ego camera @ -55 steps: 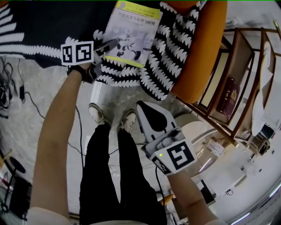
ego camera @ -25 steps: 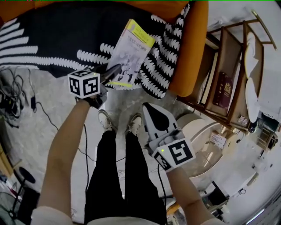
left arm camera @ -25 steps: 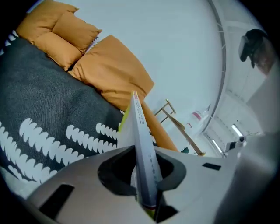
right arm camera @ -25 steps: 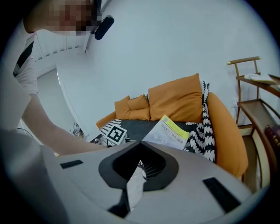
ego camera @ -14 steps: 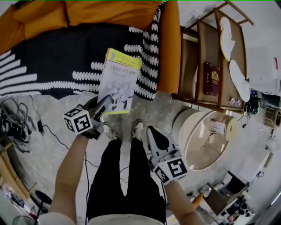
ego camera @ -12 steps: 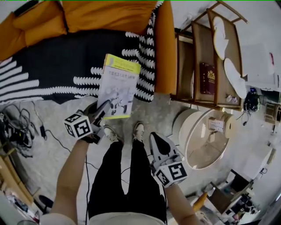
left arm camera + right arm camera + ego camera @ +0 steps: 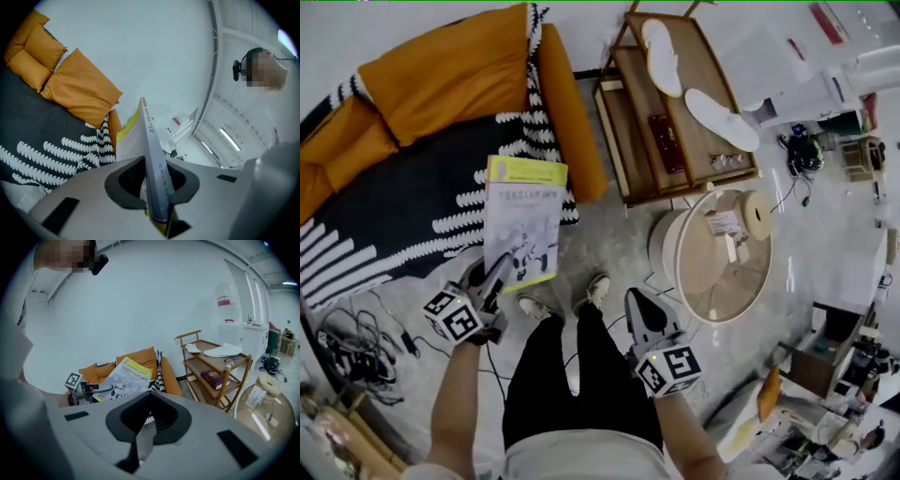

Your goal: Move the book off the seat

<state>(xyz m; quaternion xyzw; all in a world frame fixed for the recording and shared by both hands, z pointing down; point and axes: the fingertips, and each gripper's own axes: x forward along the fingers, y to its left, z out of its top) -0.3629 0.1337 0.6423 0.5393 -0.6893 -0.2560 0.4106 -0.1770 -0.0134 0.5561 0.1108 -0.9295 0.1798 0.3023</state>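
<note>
The book (image 7: 523, 220), pale cover with a yellow top band, hangs in the air in front of the orange sofa (image 7: 441, 84), above the floor and the edge of the black-and-white throw (image 7: 403, 206). My left gripper (image 7: 499, 272) is shut on its lower edge. In the left gripper view the book (image 7: 150, 140) stands edge-on, spine toward the camera, pinched between the jaws of the left gripper (image 7: 155, 192). My right gripper (image 7: 637, 305) hangs low beside the person's legs, shut and holding nothing. The right gripper view shows the book (image 7: 124, 378) held up before the sofa, beyond the right gripper (image 7: 144, 439).
A wooden shelf trolley (image 7: 628, 122) stands right of the sofa, with white slippers (image 7: 717, 117) on top and a dark red book (image 7: 664, 142) on a shelf. A round cream table (image 7: 712, 253) sits on the floor near my right. Cables (image 7: 356, 337) lie at the left.
The left gripper has carried the book off the seat and back toward the person. The view has pulled away from the sofa and swung. The right gripper stays shut and low.
</note>
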